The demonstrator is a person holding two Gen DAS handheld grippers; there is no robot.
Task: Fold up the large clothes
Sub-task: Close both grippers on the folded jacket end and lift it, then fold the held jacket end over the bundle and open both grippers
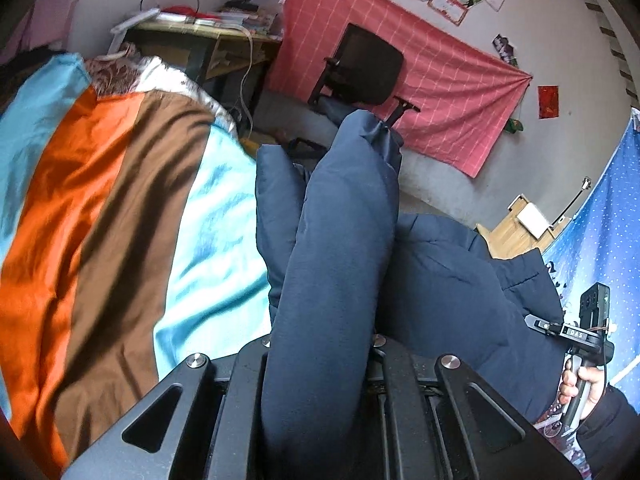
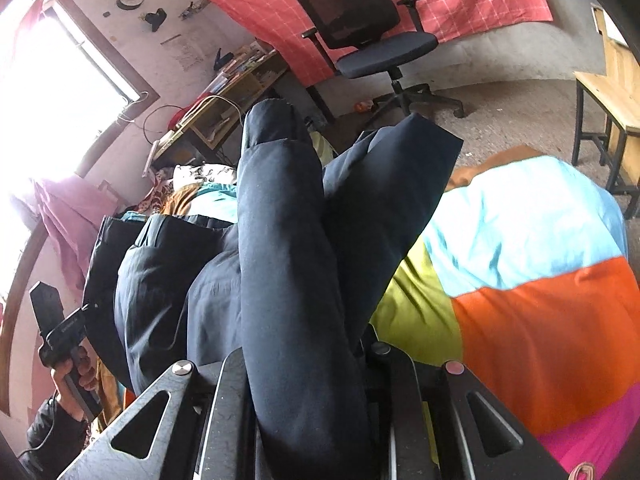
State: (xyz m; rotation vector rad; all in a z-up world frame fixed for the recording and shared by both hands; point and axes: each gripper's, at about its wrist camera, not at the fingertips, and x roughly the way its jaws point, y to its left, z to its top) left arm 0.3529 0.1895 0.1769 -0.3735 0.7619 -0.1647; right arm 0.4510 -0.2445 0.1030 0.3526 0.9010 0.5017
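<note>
A dark navy padded jacket (image 1: 340,220) hangs lifted above the bed. A thick fold of it runs straight between the jaws of my left gripper (image 1: 320,344), which is shut on it. In the right wrist view the same jacket (image 2: 280,220) bulges up between the jaws of my right gripper (image 2: 308,356), also shut on it. The fabric hides the fingertips of both grippers. A hand holds each gripper at the other view's edge: the right gripper (image 1: 538,322) against the jacket's side, the left gripper (image 2: 82,314) at its far edge.
Under the jacket lies a striped bedspread (image 1: 100,200) in orange, brown, blue and yellow (image 2: 540,300). A black office chair (image 2: 360,20) and a cluttered desk (image 1: 208,40) stand beyond the bed. A wooden chair (image 2: 616,92) stands right. A blue dotted cloth (image 1: 600,220) hangs nearby.
</note>
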